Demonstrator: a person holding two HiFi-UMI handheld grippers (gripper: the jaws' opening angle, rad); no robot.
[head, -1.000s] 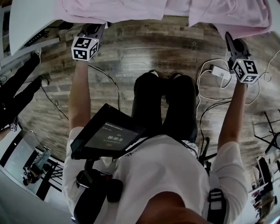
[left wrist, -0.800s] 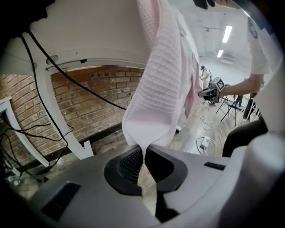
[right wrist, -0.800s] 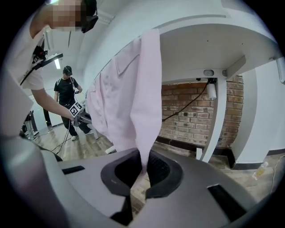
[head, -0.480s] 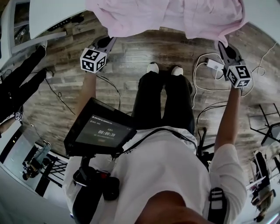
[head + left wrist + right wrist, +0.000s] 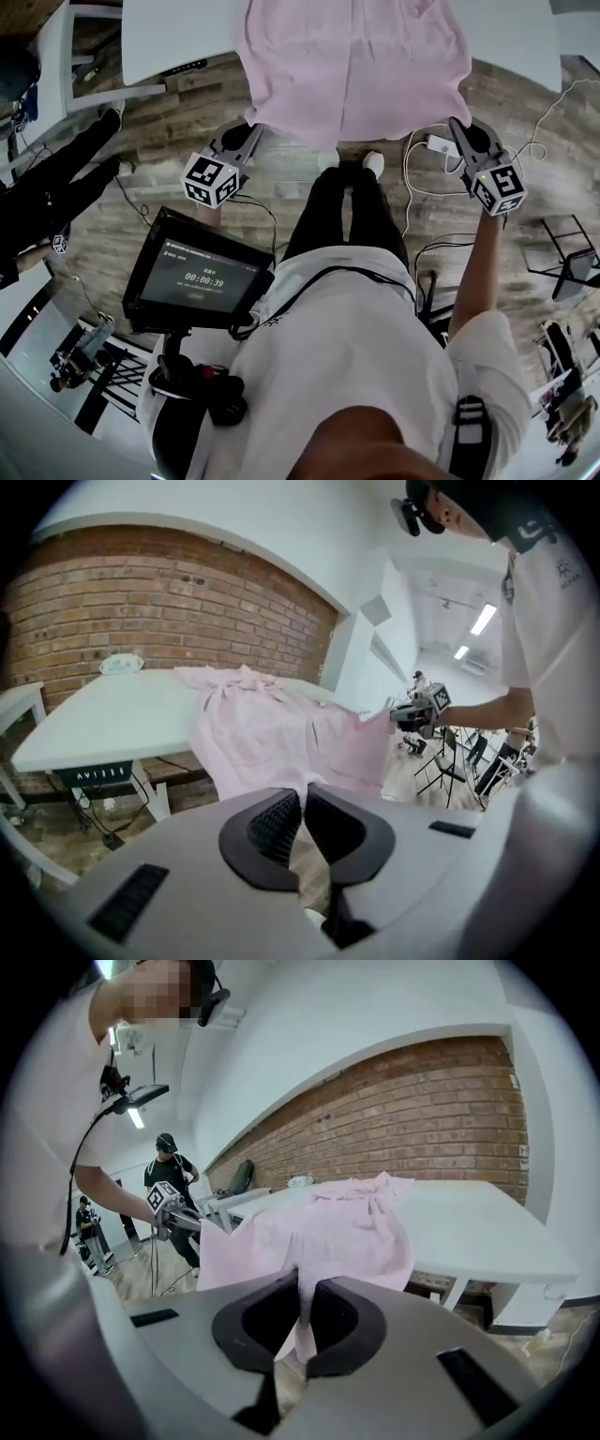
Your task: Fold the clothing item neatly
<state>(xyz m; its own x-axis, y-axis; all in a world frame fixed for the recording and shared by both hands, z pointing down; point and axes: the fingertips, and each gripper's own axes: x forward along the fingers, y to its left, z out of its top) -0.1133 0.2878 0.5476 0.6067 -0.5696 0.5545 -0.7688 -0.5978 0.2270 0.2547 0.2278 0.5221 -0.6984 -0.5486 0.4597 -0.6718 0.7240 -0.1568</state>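
Beside table (image 5: pixel 173 37), left tool (image 5: pixel 249 133), right tool (image 5: pixel 460 127) raised garment (image 5: pixel 352 66) hem

The pink garment (image 5: pixel 352 66) is cut off at the head view's top edge.

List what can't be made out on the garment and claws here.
- Pink garment: far end cut off by the head view's top edge.
- Garment type: bunched on the white table in both gripper views; collar, sleeves unclear.
- Left claw, right claw: pinch points too small in the head view; gripper views show cloth clamped.
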